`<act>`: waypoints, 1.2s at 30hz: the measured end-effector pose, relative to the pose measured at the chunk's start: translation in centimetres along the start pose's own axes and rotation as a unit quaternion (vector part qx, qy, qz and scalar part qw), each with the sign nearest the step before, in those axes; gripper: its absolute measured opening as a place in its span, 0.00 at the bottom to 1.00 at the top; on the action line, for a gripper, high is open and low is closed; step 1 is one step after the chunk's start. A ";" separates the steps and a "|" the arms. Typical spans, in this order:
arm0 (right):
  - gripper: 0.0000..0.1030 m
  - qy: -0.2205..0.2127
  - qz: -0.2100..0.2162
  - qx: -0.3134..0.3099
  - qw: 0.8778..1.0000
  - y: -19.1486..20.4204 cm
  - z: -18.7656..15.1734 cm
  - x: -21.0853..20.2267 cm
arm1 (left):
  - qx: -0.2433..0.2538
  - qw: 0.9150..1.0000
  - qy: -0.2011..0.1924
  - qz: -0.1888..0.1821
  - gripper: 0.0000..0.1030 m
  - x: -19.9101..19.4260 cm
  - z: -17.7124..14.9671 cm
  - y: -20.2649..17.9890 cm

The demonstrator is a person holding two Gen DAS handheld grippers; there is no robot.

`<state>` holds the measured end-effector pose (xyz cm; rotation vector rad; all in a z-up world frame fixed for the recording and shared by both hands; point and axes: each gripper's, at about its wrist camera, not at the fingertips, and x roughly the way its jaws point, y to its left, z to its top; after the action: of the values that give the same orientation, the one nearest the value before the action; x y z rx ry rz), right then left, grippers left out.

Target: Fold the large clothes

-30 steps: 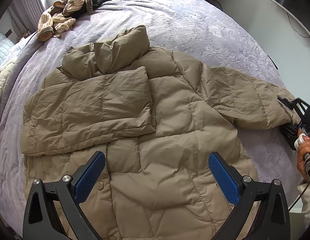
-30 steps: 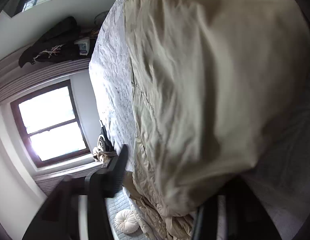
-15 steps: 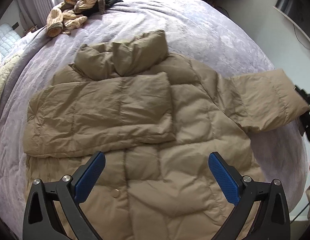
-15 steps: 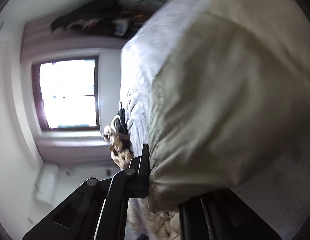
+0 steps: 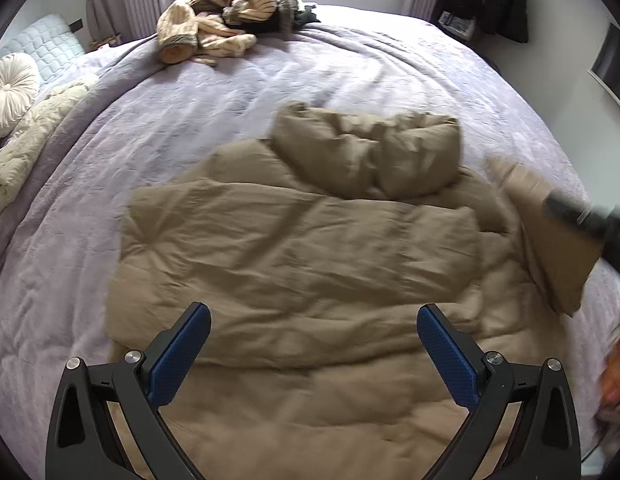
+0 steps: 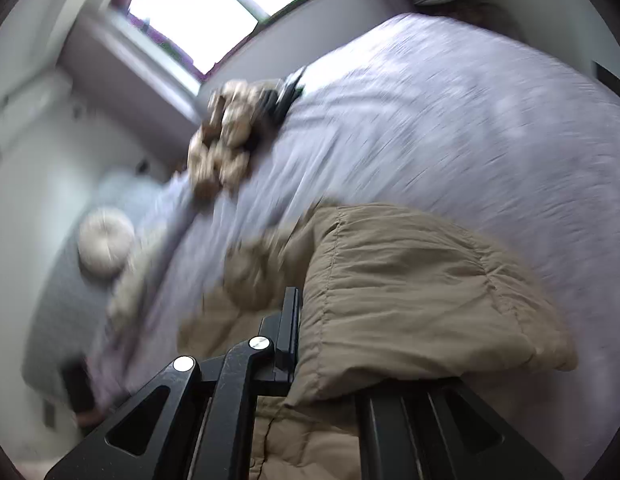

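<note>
Left wrist view: the left claw [image 5: 314, 354] stands wide open and empty above the tan quilted puffer jacket [image 5: 301, 264], which lies spread on the lilac quilted bedspread [image 5: 350, 64] just ahead of its blue pads [image 5: 179, 354].

Right wrist view: the right claw [image 6: 330, 364] is clamped on the jacket's sleeve cuff [image 6: 410, 300], which drapes rightward over the far finger. The slick, puffy cuff could slip from this shallow pinch, or land crooked.

Tan puffer jacket [image 5: 301, 264] flat on bed, one sleeve folded across, other sleeve [image 6: 410, 300] raised.
</note>
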<state>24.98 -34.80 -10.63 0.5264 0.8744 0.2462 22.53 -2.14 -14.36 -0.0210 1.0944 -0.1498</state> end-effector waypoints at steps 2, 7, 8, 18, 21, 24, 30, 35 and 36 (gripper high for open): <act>0.08 0.041 -0.030 -0.029 0.998 1.8 -2.5 4.4 | 0.000 1.000 0.004 0.005 1.00 0.8 0.0 1.1; 0.11 0.112 -0.089 -0.011 0.990 1.3 -8.2 9.8 | 0.001 1.000 0.016 -0.003 1.00 2.7 -0.5 2.2; 0.13 0.114 -0.092 0.006 0.989 0.8 -8.5 9.9 | 0.001 1.000 0.017 -0.008 1.00 2.9 -0.6 2.2; 0.70 0.008 -0.014 0.217 0.976 -4.9 -7.7 0.7 | -0.006 0.999 0.017 -0.039 1.00 3.6 0.2 2.6; 0.25 -0.019 0.003 0.284 0.959 -7.8 -6.7 0.6 | -0.022 0.997 0.017 -0.069 1.00 3.5 0.8 3.5; 0.07 -0.043 0.005 0.283 0.958 -7.7 -5.7 0.9 | -0.047 0.991 0.012 -0.124 1.00 3.0 1.2 5.1; 0.06 0.000 0.032 0.066 0.997 2.6 -3.9 2.9 | -0.084 0.974 0.011 -0.212 1.00 1.6 2.0 8.5; 0.07 0.081 0.026 -0.069 0.994 9.8 -7.5 6.9 | -0.166 0.945 0.017 -0.280 1.00 1.6 2.0 12.2; 0.07 0.099 0.021 -0.083 0.991 10.7 -8.4 7.8 | -0.169 0.944 0.016 -0.282 1.00 1.5 1.9 12.4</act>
<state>23.33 -19.71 -14.55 0.3703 1.0268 0.4114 26.30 9.82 -15.96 -0.6458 1.1117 -0.4754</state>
